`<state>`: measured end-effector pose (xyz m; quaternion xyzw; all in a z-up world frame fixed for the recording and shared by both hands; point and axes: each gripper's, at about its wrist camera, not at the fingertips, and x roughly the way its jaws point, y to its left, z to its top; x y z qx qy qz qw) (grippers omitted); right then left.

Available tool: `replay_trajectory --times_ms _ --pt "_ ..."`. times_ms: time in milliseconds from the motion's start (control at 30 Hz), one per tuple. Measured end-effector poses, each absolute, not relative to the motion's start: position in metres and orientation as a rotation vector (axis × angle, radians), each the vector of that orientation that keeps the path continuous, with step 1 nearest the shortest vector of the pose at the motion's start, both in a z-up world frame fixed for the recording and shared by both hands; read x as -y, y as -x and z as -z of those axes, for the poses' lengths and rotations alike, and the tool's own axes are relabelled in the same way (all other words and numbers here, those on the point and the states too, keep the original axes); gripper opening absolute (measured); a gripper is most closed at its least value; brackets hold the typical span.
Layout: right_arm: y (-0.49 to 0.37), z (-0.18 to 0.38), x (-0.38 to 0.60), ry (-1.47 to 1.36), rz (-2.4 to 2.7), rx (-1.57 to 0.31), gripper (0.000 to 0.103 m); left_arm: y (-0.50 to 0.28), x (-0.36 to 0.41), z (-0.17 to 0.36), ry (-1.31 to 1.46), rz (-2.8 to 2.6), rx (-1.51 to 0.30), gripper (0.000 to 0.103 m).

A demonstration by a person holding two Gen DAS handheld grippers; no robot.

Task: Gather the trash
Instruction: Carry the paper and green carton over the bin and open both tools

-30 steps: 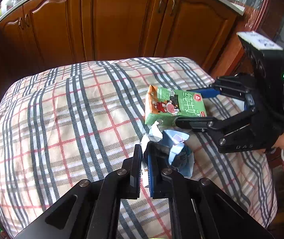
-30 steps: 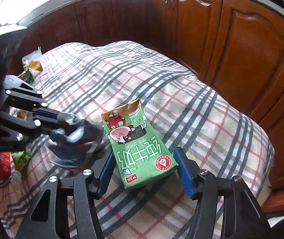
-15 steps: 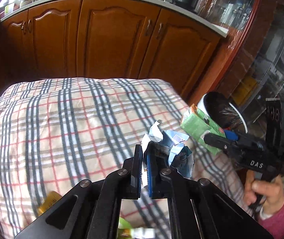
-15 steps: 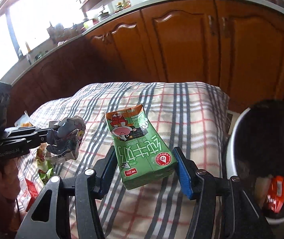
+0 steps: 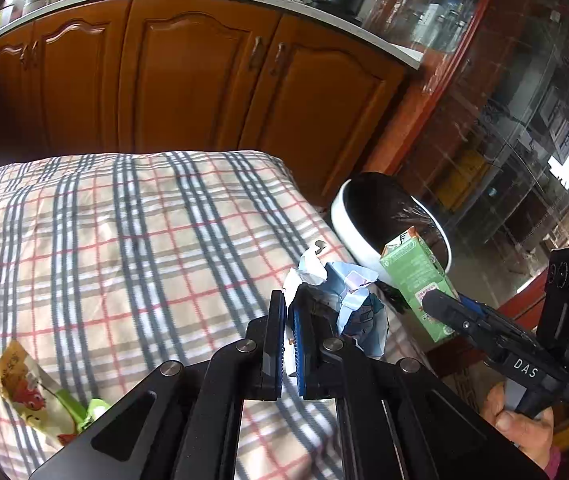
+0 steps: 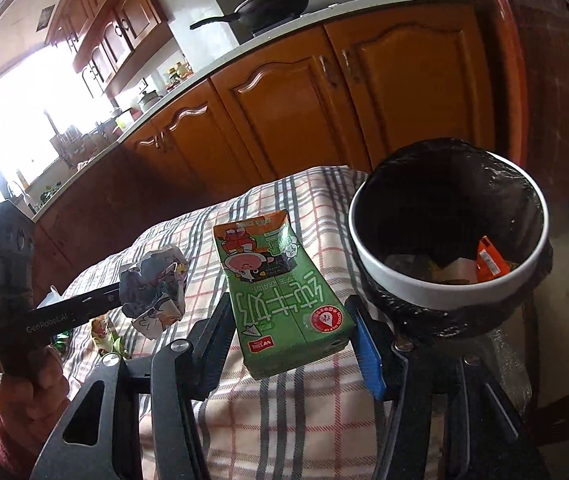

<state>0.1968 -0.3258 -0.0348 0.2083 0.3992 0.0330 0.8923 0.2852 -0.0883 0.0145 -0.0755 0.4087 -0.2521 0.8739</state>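
Note:
My right gripper (image 6: 290, 344) is shut on a green milk carton (image 6: 280, 292) and holds it in the air just left of a white trash bin (image 6: 436, 284) lined with a black bag. The carton (image 5: 416, 284) and bin (image 5: 348, 224) also show in the left wrist view. My left gripper (image 5: 289, 320) is shut on a crumpled blue-white paper wad (image 5: 344, 300) above the checked tablecloth (image 5: 132, 248). In the right wrist view the wad (image 6: 154, 292) hangs left of the carton.
The bin holds an orange wrapper (image 6: 490, 260) and other scraps. A yellow-green snack wrapper (image 5: 36, 396) lies on the cloth at the left. Wooden cabinets (image 5: 188, 76) stand behind the table. A glass cabinet (image 5: 524, 140) stands at the right.
Both grippers have lifted their loads off the cloth and moved right toward the bin. The carton now sits next to the bin's rim.

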Motion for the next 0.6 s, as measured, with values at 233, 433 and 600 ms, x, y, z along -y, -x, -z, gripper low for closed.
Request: replay_trajectory --times_ms 233,433,600 --pt "-0.183 0.027 0.345 -0.446 -0.006 -0.799 0.056 -0.288 0.119 -0.019 0.122 0.557 -0.848 0.003" --pt "-0.178 0.023 0.365 -0.458 0.052 -0.777 0.056 -0.295 0.141 -0.021 0.102 0.573 -0.849 0.003" --pt "-0.171 0.022 0.381 -0.459 0.091 -0.764 0.056 -0.306 0.159 -0.024 0.079 0.582 -0.846 0.003"
